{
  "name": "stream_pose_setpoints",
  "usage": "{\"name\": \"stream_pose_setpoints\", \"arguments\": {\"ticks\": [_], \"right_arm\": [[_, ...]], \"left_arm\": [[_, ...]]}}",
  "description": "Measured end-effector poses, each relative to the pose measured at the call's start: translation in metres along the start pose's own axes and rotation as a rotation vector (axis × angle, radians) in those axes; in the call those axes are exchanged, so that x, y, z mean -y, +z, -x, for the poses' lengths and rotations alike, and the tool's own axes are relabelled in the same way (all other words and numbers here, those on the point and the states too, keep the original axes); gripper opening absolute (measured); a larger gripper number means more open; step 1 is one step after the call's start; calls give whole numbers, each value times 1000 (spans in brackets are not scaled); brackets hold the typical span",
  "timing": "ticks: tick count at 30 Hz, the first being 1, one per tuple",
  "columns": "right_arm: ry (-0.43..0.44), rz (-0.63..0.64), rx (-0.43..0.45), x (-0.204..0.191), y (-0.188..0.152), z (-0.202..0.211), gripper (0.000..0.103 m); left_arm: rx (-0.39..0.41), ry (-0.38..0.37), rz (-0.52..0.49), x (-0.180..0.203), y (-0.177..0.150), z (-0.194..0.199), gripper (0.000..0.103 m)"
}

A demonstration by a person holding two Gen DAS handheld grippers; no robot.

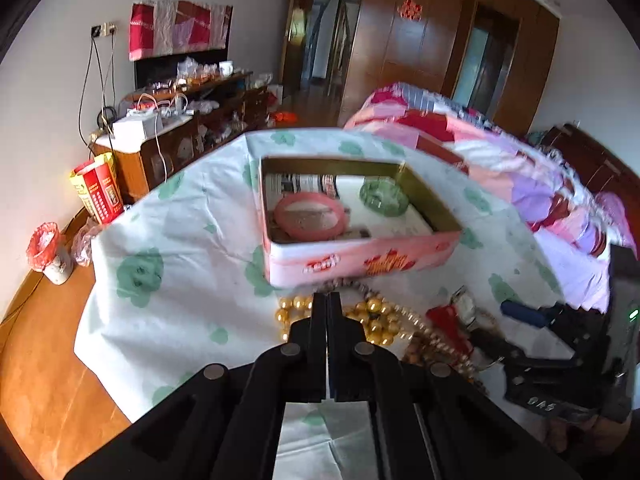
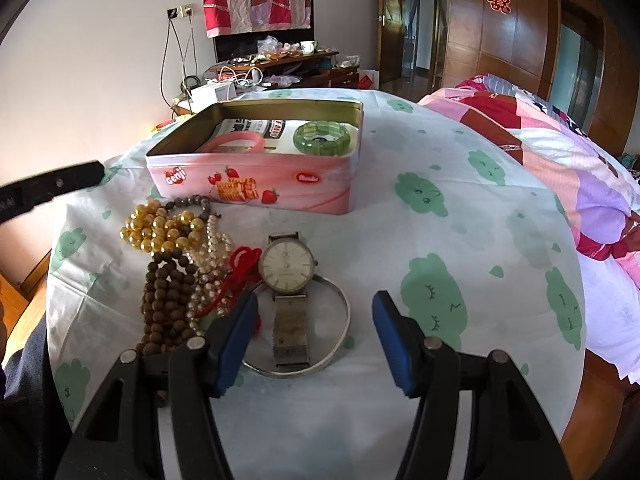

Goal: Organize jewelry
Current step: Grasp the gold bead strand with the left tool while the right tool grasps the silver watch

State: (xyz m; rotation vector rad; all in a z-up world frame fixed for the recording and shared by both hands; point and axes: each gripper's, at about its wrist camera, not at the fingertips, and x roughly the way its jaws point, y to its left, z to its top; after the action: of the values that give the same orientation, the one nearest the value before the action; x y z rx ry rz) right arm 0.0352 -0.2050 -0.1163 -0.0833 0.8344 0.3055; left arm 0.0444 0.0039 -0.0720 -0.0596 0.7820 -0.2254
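- The left gripper [image 1: 327, 300] is clenched, its jaws pressed flat together with nothing visible between them; it hangs above the gold beads [image 1: 374, 316], just short of the tin [image 1: 360, 258]
- The right gripper [image 2: 316, 320] is released, its blue pads [image 2: 236, 344] wide apart and gripping nothing; it sits low over the watch [image 2: 287, 266] and the bangle [image 2: 340, 332]
- The tin stands open on the cloth [image 2: 460, 168], pink with a strawberry print, near the far edge of the table
- Inside it lie a pink bangle [image 1: 310, 216] on the left and a green bracelet [image 2: 324, 138] on the right, apart from each other, on printed paper
- The rest of the jewelry is heaped on the cloth just in front of the tin: gold beads, brown beads [image 2: 168, 296], pearls [image 2: 210, 264] and a red cord [image 2: 240, 268], tangled and touching
- The watch lies face up, its strap across the thin metal bangle
- The left wrist view is blurred, so whether the left tips touch the beads is hard to say
- A bed [image 2: 560, 140] with a pink quilt stands beside the table on the right
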Motion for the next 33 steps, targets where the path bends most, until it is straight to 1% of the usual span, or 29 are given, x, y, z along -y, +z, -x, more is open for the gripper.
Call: {"name": "stream_pose_setpoints", "arguments": {"ticks": [3, 4, 5, 6, 7, 8, 9, 10, 11, 13, 15, 16, 17, 20, 22, 23, 27, 33], "right_arm": [[17, 13, -12, -1, 2, -2, 61], [15, 21, -12, -2, 2, -2, 61], [11, 28, -12, -3, 1, -2, 56], [10, 32, -16, -4, 1, -2, 50], [5, 44, -25, -6, 0, -3, 49], [-1, 51, -25, -7, -1, -3, 49], [-4, 59, -25, -8, -2, -3, 49], [-6, 63, -27, -9, -2, -3, 48], [-8, 63, -27, -9, -3, -4, 48], [-7, 60, -33, -8, -4, -5, 47], [-14, 71, -37, -9, -5, -6, 34], [-4, 70, -34, -8, -5, -5, 32], [5, 69, -32, -7, -5, -3, 31], [19, 63, -19, -5, -5, 0, 28], [29, 51, 2, -3, -3, 3, 23], [33, 47, 14, -2, -2, 5, 18], [32, 52, 39, -2, 3, 12, 17], [34, 41, 51, 3, 6, 13, 17]], "left_arm": [[-32, 32, -21, 5, -2, -9, 1], [-41, 35, -22, 4, -3, -12, 5], [-51, 43, -22, 5, -5, -15, 19], [-56, 53, -23, 5, -6, -17, 31], [-52, 67, -26, 5, -8, -18, 54], [-36, 79, -28, 5, -9, -18, 70], [-26, 84, -29, 5, -10, -18, 71], [-26, 78, -30, 5, -11, -19, 71], [-38, 55, -31, 5, -12, -23, 71], [-48, 45, -28, 4, -13, -30, 71], [-62, 34, -28, 3, -16, -34, 49], [-66, 33, -26, 3, -16, -34, 25], [-70, 30, -31, 2, -15, -33, 11], [-68, 7, 0, -3, -15, -30, 10], [-64, -4, 10, -5, -15, -28, 10], [-51, -7, 12, -5, -13, -24, 10], [-22, -16, 12, -4, -7, -14, 10], [20, -26, 28, -8, 4, 1, 10]]}}
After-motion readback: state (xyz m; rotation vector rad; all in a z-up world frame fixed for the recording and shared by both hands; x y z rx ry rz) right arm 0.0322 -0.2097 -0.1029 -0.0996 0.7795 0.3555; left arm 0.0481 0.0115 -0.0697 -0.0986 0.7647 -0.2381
